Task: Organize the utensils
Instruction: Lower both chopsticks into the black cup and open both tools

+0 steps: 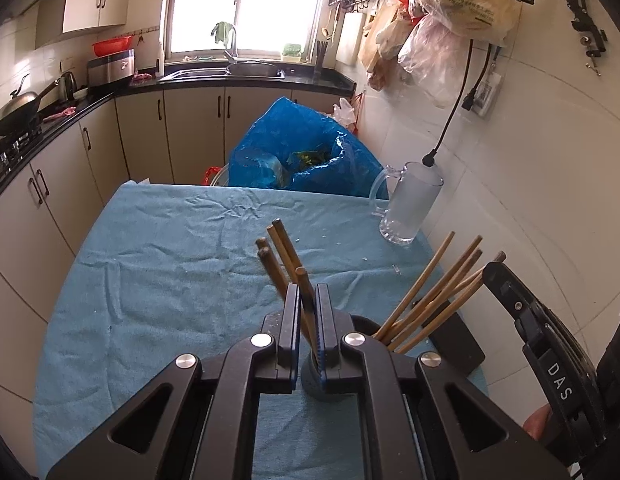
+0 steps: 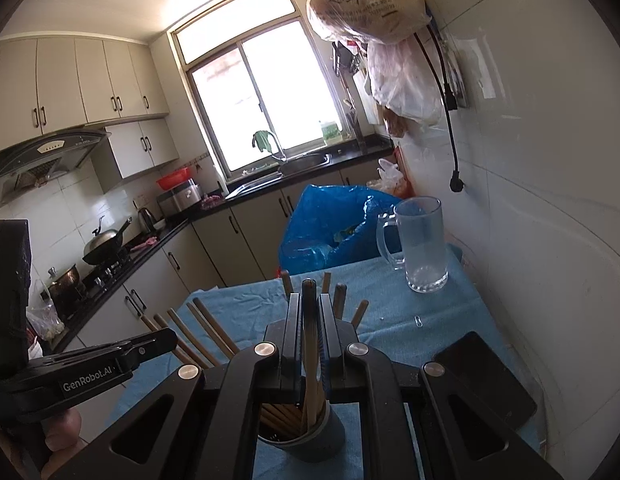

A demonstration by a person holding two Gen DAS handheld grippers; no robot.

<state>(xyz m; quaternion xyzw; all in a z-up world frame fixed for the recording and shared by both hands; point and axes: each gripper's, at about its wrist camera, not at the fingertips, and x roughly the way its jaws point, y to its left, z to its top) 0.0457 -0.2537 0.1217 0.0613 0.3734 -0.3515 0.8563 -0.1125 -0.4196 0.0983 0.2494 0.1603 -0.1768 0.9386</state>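
My left gripper (image 1: 309, 300) is shut on a dark wooden chopstick (image 1: 306, 284) that stands in a small grey holder (image 1: 312, 376) on the blue cloth; a few more dark chopsticks (image 1: 278, 252) lean out of it. To the right, several lighter chopsticks (image 1: 434, 296) fan out of a second holder. My right gripper (image 2: 309, 312) is shut on a chopstick (image 2: 309, 320) standing in a dark grey cup (image 2: 306, 436) full of chopsticks. The left gripper's body (image 2: 90, 364) shows at the left of the right wrist view.
A blue cloth (image 1: 170, 272) covers the table. A clear glass mug (image 1: 412, 208) stands at its far right, also in the right wrist view (image 2: 424, 248). A black phone (image 2: 486, 376) lies near the right edge. A blue plastic bag (image 1: 302, 152) sits behind the table. The white wall is close on the right.
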